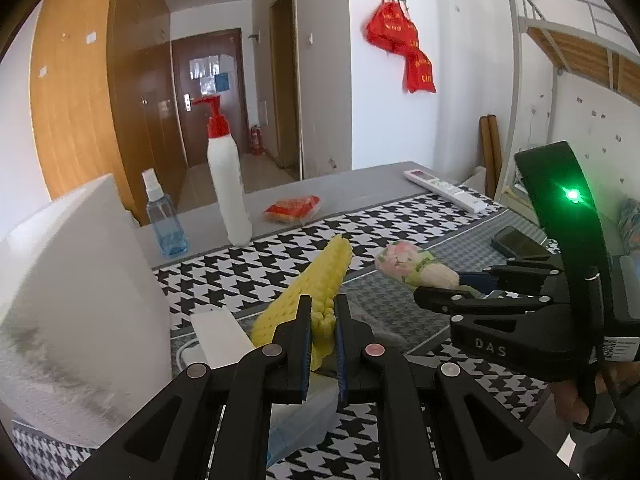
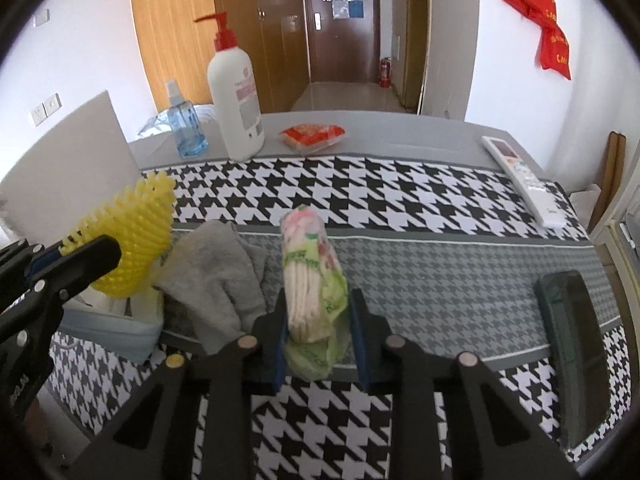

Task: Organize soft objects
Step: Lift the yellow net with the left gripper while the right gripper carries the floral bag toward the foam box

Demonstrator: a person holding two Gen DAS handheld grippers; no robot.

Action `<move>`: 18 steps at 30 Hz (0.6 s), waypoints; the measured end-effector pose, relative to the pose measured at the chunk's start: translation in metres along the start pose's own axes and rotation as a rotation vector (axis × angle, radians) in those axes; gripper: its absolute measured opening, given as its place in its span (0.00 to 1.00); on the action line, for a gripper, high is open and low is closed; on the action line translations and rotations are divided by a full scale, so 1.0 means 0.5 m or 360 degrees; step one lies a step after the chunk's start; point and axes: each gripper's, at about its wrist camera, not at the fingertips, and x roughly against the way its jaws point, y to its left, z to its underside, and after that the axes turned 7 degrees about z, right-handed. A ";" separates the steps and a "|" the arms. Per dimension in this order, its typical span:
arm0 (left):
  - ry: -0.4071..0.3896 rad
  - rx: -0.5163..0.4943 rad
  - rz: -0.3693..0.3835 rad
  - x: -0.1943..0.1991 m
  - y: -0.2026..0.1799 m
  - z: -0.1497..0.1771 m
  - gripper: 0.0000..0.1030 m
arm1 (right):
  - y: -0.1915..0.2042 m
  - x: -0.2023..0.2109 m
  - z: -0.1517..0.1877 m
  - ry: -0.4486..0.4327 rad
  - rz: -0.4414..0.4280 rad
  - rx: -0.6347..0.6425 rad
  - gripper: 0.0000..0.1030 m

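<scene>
Soft tissue pack (image 2: 310,276), pinched near its crinkled end by right gripper (image 2: 320,320), pointing forward, lifted off the cloth. Probably light, squashy, film slippery; best held mid-body. Yellow spiked sponge (image 1: 316,292) clamped at its near end in left gripper (image 1: 323,336), jaws nearly together. Grey rag (image 2: 216,276) just left of right gripper, storage box (image 2: 120,332) beyond; open tablecloth (image 2: 440,280) ahead and right.
</scene>
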 end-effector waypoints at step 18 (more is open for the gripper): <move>-0.0157 -0.0018 0.0022 0.092 0.009 -0.029 0.11 | 0.018 0.121 0.014 -0.0154 -0.0011 -0.0044 0.30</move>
